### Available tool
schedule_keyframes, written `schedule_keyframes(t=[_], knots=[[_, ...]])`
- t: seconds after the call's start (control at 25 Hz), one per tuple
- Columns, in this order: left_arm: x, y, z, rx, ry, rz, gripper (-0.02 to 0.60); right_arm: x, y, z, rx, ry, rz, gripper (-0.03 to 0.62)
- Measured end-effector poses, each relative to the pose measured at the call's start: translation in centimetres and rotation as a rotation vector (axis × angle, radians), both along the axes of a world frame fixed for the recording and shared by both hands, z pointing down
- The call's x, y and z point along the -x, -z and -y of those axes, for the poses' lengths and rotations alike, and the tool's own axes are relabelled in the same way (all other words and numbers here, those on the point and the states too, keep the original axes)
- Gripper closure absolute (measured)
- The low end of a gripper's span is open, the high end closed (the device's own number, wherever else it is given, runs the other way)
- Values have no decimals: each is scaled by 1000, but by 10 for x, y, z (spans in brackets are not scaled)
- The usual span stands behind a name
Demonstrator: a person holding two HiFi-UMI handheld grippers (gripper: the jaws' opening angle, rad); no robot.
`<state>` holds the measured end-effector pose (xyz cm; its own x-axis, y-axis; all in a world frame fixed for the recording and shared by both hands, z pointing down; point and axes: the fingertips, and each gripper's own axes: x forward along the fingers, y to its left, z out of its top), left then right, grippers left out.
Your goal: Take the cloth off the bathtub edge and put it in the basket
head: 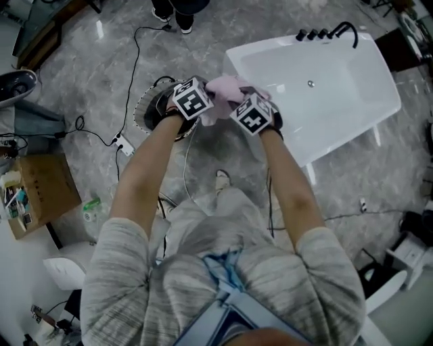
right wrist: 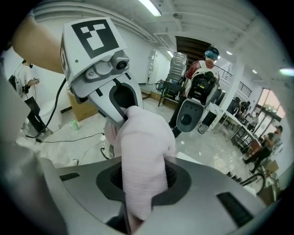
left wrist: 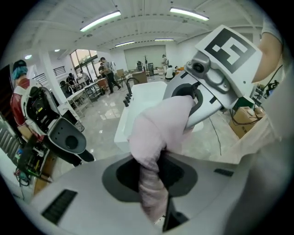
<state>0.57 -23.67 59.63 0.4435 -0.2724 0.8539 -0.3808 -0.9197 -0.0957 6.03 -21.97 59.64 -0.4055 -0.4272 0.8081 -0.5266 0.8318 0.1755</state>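
A pink cloth (head: 226, 90) hangs bunched between my two grippers, held up in the air beside the white bathtub (head: 338, 101). My left gripper (head: 203, 105) is shut on one end of the cloth (left wrist: 154, 137), which runs down between its jaws. My right gripper (head: 245, 108) is shut on the other end (right wrist: 140, 151). The two grippers face each other, close together. A round basket (head: 150, 108) with a pale rim and dark inside stands on the floor just under and to the left of my left gripper, partly hidden by it.
Black taps (head: 331, 32) sit at the tub's far end. Cables and a power strip (head: 124, 144) lie on the grey marble floor near the basket. A cardboard box (head: 42, 189) stands at left. A person's feet (head: 174, 17) show at the top.
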Motion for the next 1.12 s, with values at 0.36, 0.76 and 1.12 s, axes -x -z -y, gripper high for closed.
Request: schedule_keyframes(t=[0.36, 0.76, 1.12], knots=[[113, 20, 21, -26, 165, 38, 491, 112, 18, 35, -14, 178, 8, 507], [209, 19, 18, -14, 313, 58, 491, 205, 23, 40, 9, 309, -12, 507], [255, 22, 23, -26, 391, 61, 491, 252, 24, 48, 11, 352, -24, 507]])
